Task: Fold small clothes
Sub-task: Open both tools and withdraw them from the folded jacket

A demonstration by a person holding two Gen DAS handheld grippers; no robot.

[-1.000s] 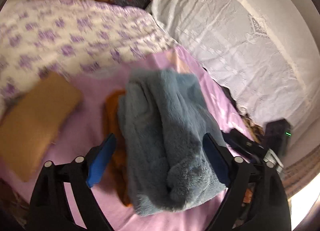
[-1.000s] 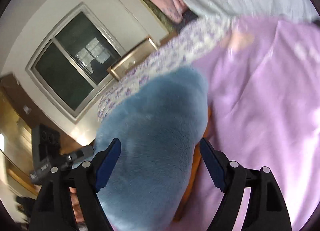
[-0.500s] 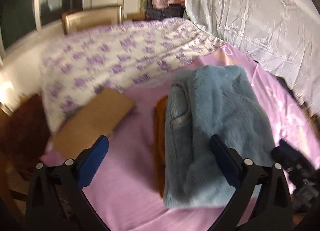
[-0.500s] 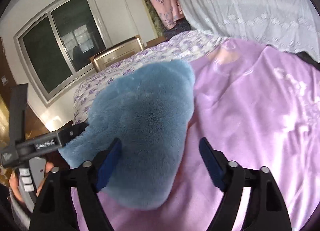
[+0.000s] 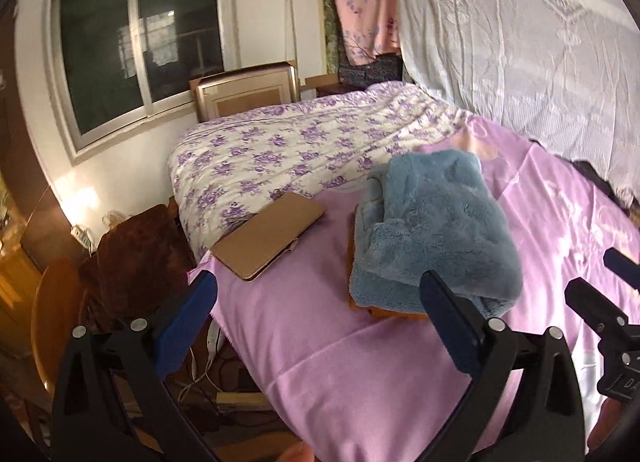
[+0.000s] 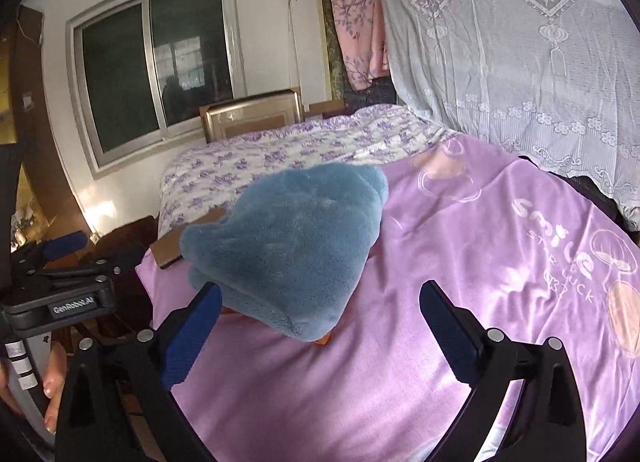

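Holding back: I have both claws clear of the bundle, nothing gripped.
Left claw (image 5: 318,314): jaws spread wide and empty; the blue fleece garment (image 5: 434,236) lies ahead of it, toward its right finger.
Right claw (image 6: 320,322): jaws likewise apart and empty; the same fleece (image 6: 292,246) sits just beyond its tips, slightly to its left.
Fleece: folded into a thick bundle on the lilac blanket (image 5: 360,374), stacked on an orange garment (image 5: 394,312) whose edge peeks out beneath.
Risk, springing open: my reading is the plush pile is bulky and may unroll if a finger nudges its near flap.
Risk, sliding: the stack rests near the blanket's left edge; a push from the right claw could carry it toward the drop.
Risk, snagging: a low reach could catch the orange layer and drag both pieces.
Beside the stack: a brown case (image 5: 268,236), to the left, apart.
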